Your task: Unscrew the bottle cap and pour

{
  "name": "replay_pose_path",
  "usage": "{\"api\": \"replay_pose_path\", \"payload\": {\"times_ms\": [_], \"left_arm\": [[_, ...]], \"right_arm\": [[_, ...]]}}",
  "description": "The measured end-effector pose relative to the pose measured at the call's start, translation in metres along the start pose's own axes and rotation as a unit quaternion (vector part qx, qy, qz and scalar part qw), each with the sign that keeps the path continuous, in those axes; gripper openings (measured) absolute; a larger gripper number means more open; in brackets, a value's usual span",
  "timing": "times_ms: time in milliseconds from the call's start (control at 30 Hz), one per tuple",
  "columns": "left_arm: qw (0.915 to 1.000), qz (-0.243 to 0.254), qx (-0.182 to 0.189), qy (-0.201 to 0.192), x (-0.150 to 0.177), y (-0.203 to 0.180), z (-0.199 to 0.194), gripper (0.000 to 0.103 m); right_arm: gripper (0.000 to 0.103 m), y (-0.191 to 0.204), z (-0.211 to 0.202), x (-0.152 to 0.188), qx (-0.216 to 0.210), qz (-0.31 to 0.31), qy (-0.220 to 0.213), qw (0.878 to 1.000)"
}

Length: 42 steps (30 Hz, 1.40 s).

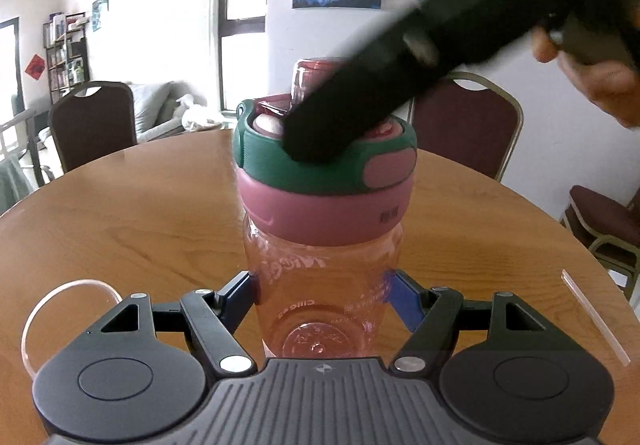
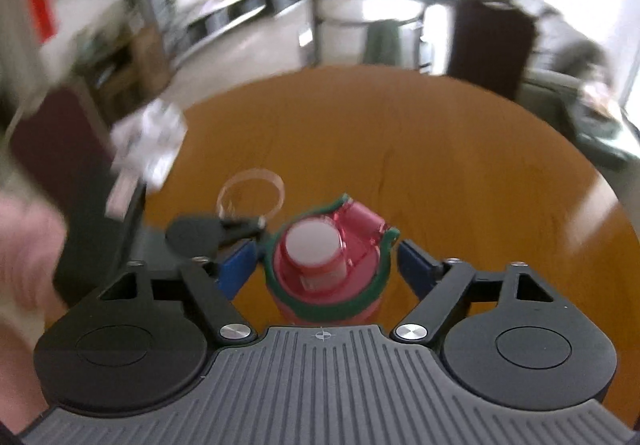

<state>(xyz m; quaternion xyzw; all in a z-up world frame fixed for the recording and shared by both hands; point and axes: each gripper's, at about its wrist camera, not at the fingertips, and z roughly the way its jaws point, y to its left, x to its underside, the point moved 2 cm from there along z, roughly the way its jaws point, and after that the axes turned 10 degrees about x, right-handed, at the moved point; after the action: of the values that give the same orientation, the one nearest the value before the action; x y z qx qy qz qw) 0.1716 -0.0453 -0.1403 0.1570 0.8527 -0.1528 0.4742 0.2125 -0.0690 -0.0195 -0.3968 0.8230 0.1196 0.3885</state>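
Pink see-thru bottle (image 1: pixel 320 285) upright on wood tabletop (image 1: pixel 140 205), low body pinched betw. blue pads of left tongs (image 1: pixel 320 297): clenched on bottle, both pads touching its sides. Cap (image 1: pixel 320 181), green over pink band, seated on neck, no gap visible. Right tongs (image 2: pixel 328 265) coming down from above, straddling cap; pad on one side near or touching green rim, other pad just clear of it, so spread, not gripping yet as far as can be told. Right wrist view heavily blurred, fast motion.

Risks from here:
- Right tongs closing off-centre → bite on raised spout/flip lid (image 2: pixel 360 225) rather than round rim → slip, or flip lid pops instead of thread turning.
- Left grip low on smooth plastic, torque applied high → bottle spins betw. pads, or tips away from left tongs.
- Squeeze too hard on thin wall → flex, cap binds.
- Clear cup (image 2: pixel 252 193) just beyond left tongs, near bottle: tipping or wide swing knocks it over.
- Liquid level: can't tell. If full, jerk at cap release → spill on tabletop.
- Speed + blur → poor alignment. Slower approach safer.
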Motion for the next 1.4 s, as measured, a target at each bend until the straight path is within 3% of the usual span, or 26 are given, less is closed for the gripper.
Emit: {"api": "replay_pose_path", "payload": {"times_ms": [167,333,400,533,567,700,833,933,1267,1400], "left_arm": [[1.0000,0.000,-0.004,0.004,0.005,-0.007,-0.011,0.071],[0.9999,-0.001,-0.006,0.008,0.010,-0.015,-0.025,0.071],[0.9999,-0.002,-0.008,0.007,0.013,-0.016,-0.030,0.071],[1.0000,0.001,0.002,0.005,0.016,-0.013,-0.035,0.071],[0.9999,0.004,0.009,0.005,0.016,-0.011,-0.036,0.071],[0.9992,0.017,0.035,0.006,0.017,-0.005,-0.037,0.071],[0.9981,0.029,0.054,0.009,0.016,-0.003,-0.038,0.071],[0.9982,0.024,0.054,0.008,0.016,-0.003,-0.037,0.071],[0.9990,0.018,0.041,0.008,0.023,-0.011,-0.046,0.071],[0.9994,0.015,0.032,0.006,0.023,-0.010,-0.044,0.071]], "right_arm": [[0.087,0.023,-0.001,0.008,0.045,0.041,0.007,0.998],[0.075,0.046,-0.003,0.017,0.091,0.082,0.014,0.992],[0.072,0.047,0.000,0.019,0.090,0.089,0.022,0.992],[0.072,0.058,0.000,0.021,0.094,0.046,0.032,0.994],[0.072,0.059,0.000,0.021,0.089,0.037,0.033,0.995],[0.072,0.042,-0.002,0.019,0.003,-0.056,0.036,0.998],[0.072,0.021,-0.001,0.015,-0.102,-0.144,0.032,0.984],[0.076,0.023,-0.001,0.013,-0.106,-0.160,0.040,0.981],[0.079,0.021,-0.033,0.043,-0.007,-0.108,0.009,0.994],[0.073,0.007,-0.043,0.051,0.038,-0.061,0.015,0.997]]}}
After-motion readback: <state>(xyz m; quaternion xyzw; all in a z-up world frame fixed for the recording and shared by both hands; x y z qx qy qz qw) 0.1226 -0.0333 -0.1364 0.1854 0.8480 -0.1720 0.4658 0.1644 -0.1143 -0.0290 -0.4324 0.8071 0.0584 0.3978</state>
